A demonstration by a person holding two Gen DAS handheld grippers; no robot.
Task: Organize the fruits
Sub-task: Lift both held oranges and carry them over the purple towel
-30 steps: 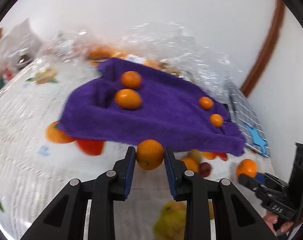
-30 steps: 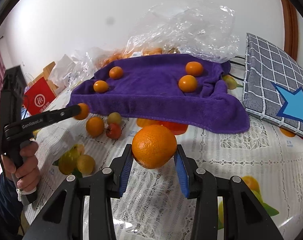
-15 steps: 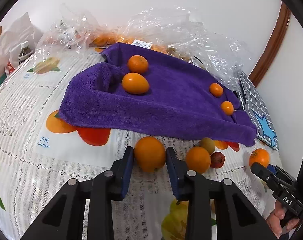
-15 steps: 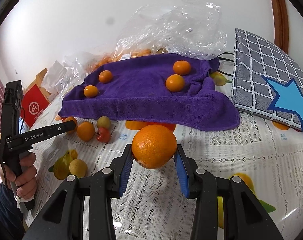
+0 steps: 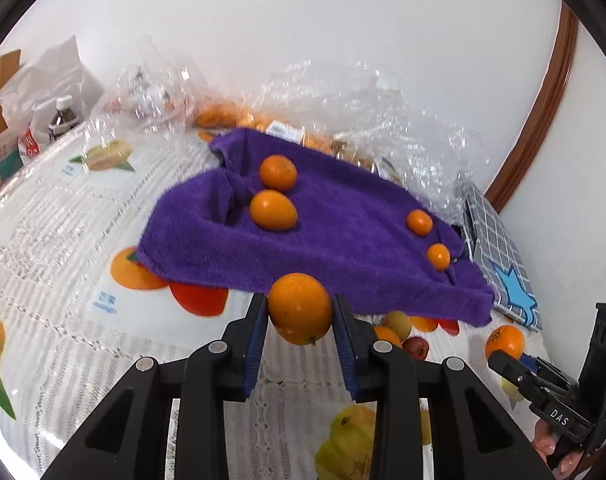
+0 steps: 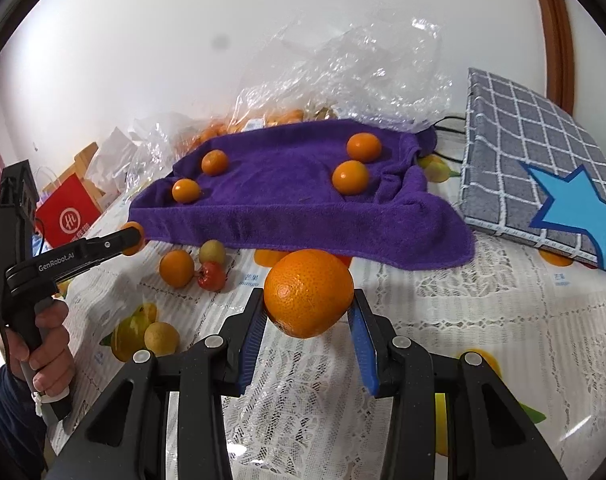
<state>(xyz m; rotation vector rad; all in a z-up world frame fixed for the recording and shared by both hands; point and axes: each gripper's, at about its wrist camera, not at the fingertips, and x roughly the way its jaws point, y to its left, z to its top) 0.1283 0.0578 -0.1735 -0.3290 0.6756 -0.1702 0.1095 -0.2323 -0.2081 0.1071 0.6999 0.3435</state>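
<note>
Oranges: four sit on the purple towel (image 6: pixel 303 192), each gripper's fingers clench another, while several fruits (image 6: pixel 191 266) wait near the towel's edge.

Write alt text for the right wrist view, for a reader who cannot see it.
The right gripper grips a big orange above a lace tablecloth. Behind it, a purple towel carries four small oranges, with loose fruit in front at the left. At far left, a hand holds the left gripper.
</note>
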